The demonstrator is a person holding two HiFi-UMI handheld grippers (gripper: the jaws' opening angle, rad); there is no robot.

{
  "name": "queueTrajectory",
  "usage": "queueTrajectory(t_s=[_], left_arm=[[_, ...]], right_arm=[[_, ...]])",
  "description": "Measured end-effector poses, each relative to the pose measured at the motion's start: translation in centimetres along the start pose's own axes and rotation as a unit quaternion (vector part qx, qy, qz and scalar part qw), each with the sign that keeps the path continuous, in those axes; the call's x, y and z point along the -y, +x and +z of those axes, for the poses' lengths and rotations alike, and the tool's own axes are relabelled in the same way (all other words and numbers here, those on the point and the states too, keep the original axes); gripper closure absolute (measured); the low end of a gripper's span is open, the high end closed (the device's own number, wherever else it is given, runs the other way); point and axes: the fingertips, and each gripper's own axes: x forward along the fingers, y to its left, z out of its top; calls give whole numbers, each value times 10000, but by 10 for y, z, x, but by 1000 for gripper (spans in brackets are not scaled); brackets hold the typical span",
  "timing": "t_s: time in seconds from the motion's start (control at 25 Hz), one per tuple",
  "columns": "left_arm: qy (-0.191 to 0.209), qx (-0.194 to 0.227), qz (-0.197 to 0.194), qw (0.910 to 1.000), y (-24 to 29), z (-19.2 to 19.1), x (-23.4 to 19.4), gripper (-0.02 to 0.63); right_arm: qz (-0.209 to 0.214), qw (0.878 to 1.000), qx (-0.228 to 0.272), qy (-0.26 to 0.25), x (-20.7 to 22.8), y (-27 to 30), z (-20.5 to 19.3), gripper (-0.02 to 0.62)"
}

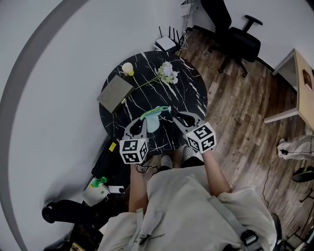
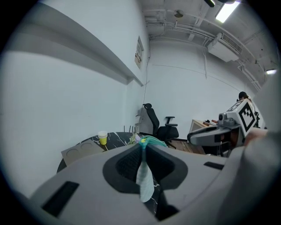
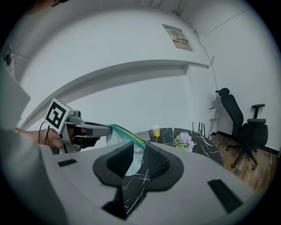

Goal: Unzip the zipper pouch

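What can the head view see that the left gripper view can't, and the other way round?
Only the head view: the person's shoes and grey top. Only the left gripper view: the ceiling light and the wall notice. Both: the zipper pouch, the yellow cup, the black table and the office chair.

Bright, even indoor light comes from a ceiling lamp [image 2: 226, 11] high above and to the right of the left fingers [image 2: 127, 165], and shadows are soft and faint. Both gripper views bend hard at their edges, with black corners and bowed walls. Close to the lens, the left fingers and right fingers [image 3: 158, 162] look soft, and the pouch [image 2: 144, 184] between them is blurred. The head view is sharper, and the dark worktop [image 1: 189, 98] beyond the fingers shows crisp veins.
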Motion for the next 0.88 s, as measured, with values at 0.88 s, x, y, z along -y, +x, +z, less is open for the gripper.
queueTrajectory(t_s=[0.88], left_arm=[[-80,28,-83,9999,-7,-1,6,557]], right_arm=[[87,10000,-5,25,-5,1,2,566]])
